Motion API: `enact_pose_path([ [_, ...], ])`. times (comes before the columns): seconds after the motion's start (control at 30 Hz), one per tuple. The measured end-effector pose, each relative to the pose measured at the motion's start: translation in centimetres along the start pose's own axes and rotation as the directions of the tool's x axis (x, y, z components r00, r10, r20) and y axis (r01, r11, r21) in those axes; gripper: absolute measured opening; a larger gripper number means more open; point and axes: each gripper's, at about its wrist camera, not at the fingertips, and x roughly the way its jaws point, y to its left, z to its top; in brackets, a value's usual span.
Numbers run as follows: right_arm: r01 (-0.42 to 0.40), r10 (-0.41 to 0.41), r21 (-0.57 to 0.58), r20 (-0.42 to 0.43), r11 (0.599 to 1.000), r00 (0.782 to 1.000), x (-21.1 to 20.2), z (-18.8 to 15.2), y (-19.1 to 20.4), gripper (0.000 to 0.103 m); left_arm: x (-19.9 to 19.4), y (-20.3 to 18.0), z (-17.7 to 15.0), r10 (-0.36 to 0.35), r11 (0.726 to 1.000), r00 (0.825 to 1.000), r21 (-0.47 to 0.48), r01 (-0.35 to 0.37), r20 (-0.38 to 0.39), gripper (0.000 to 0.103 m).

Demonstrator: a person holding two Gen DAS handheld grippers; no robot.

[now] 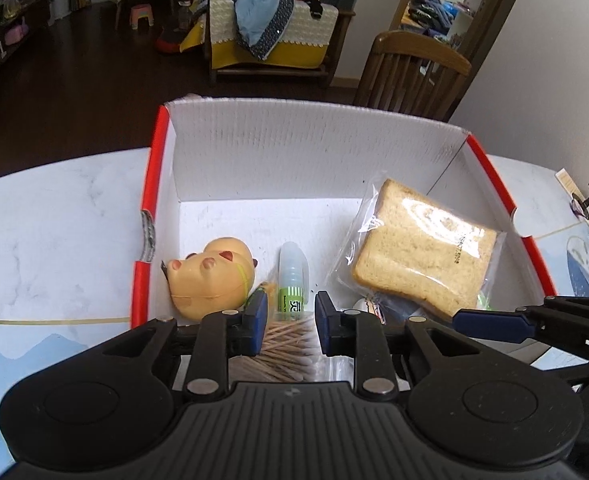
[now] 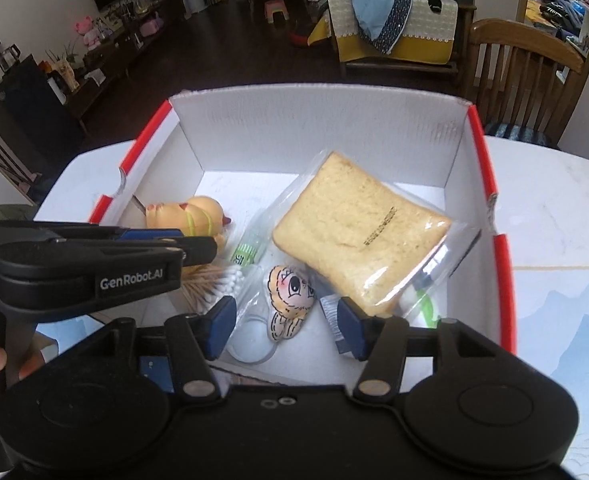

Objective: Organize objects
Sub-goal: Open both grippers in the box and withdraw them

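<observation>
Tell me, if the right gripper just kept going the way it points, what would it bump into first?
Probably the cartoon keychain, lying in the box right between the open right gripper fingers; the bagged bread sits beyond, though depth is hard to judge.

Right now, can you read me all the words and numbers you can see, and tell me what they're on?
"GenRobot.AI": white letters on the side of the left gripper, seen from the right wrist view.
Dark printed line on the bread bag: too small and blurred to read.
Green label on the small bottle: a white mark, not clear enough to read.
Nothing else readable.
</observation>
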Motion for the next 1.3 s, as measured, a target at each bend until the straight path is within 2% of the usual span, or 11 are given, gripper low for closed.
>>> enact_pose_path([
  [0.57,-0.007,0.011,-0.032,0.117,0.999,0.993,-6.2,-0.4,-0.2,0.06,-6.5,-2.1,-0.4,-0.01,0.999,0.993,0.032,0.007,0.115,0.024],
  [0.93,-0.052,0.069,-0.087,0.2,0.995,0.977,-10.9,-2.7,0.7,0.066,-11.0,-4.1,-3.2,-0.02,0.995,0.982,0.096,0.002,0.185,0.024],
  [1.13,-0.059,0.083,-0.108,0.236,0.992,0.968,-12.8,-4.2,0.8,0.073,-12.7,-4.8,-4.8,-0.04,0.995,0.98,0.093,0.022,0.197,0.024],
  [1.3,-0.069,0.099,-0.122,0.261,0.99,0.96,-13.9,-5.2,0.8,0.076,-14.0,-5.6,-6.0,-0.027,0.994,0.978,0.107,0.005,0.208,0.024],
])
